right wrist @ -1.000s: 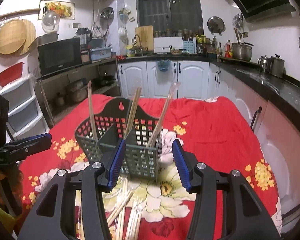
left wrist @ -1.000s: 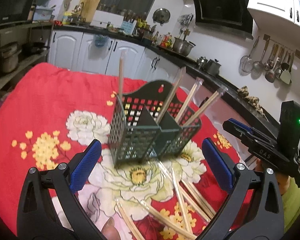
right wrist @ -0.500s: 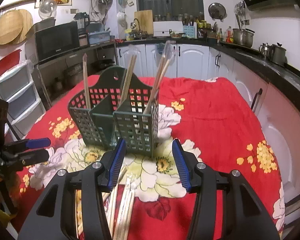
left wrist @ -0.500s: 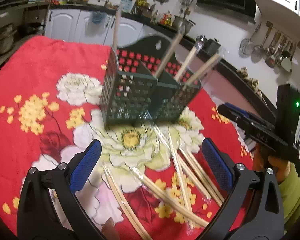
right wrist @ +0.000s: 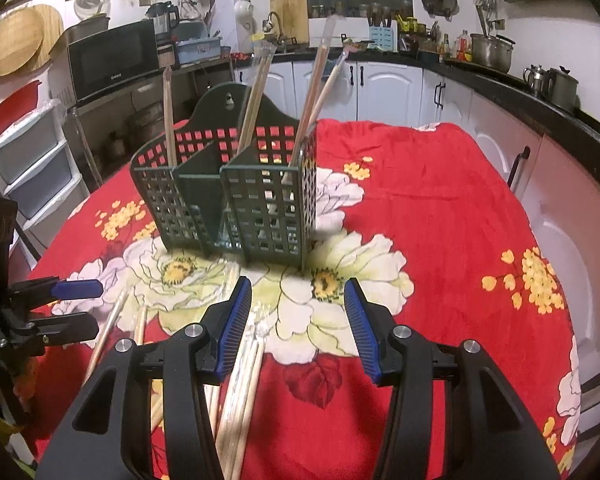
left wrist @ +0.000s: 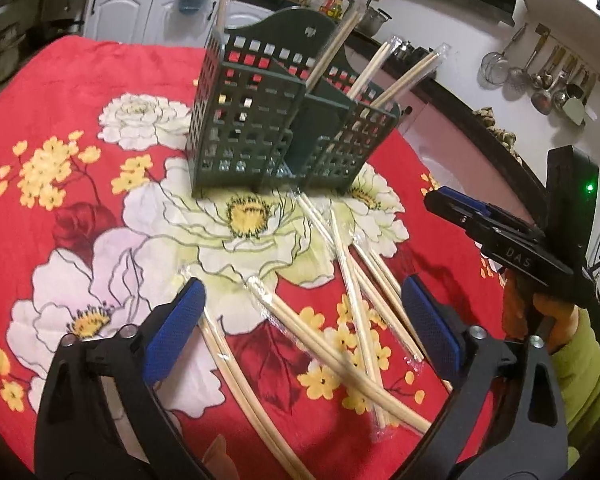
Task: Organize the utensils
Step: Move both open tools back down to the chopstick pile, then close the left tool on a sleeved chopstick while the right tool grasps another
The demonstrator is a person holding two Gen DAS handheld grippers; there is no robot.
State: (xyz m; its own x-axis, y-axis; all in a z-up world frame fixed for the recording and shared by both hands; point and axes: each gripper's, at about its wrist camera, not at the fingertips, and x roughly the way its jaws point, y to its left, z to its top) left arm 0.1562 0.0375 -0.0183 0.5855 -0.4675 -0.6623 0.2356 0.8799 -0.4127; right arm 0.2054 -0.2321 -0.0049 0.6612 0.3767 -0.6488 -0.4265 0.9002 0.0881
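Two hand-held grippers angle down over a red floral tablecloth (left wrist: 40, 80) in a home kitchen. The left gripper (left wrist: 300, 324) stands wide, its jaws closing at this moment; wrapped chopsticks (left wrist: 352, 280) lie scattered on the cloth under the gap, but the blue pads (left wrist: 176, 328) press on none of them. The right gripper (right wrist: 298, 320) is parted about halfway, nothing between its jaws but the white flower print, with a bundle of chopsticks just below and left of its left pad (right wrist: 234, 326).

The green slotted utensil holder (left wrist: 260, 120) stands upright on the cloth beyond both grippers, the loose chopsticks fanning out from its front edge toward the cameras. Several wrapped pairs already lean upright in its compartments: one in the left section, others in the middle and right.

The left wrist view alone shows the right gripper from the side, gripped by a hand (left wrist: 540, 316) in a green sleeve (left wrist: 592, 364), plus ladles and strainers hanging on the wall (left wrist: 548, 80). The right wrist view alone shows the left gripper's blue-tipped fingers (right wrist: 80, 289) at its left edge, a microwave (right wrist: 112, 62), stacked drawers (right wrist: 32, 164) and white cabinets (right wrist: 384, 88) behind the table.
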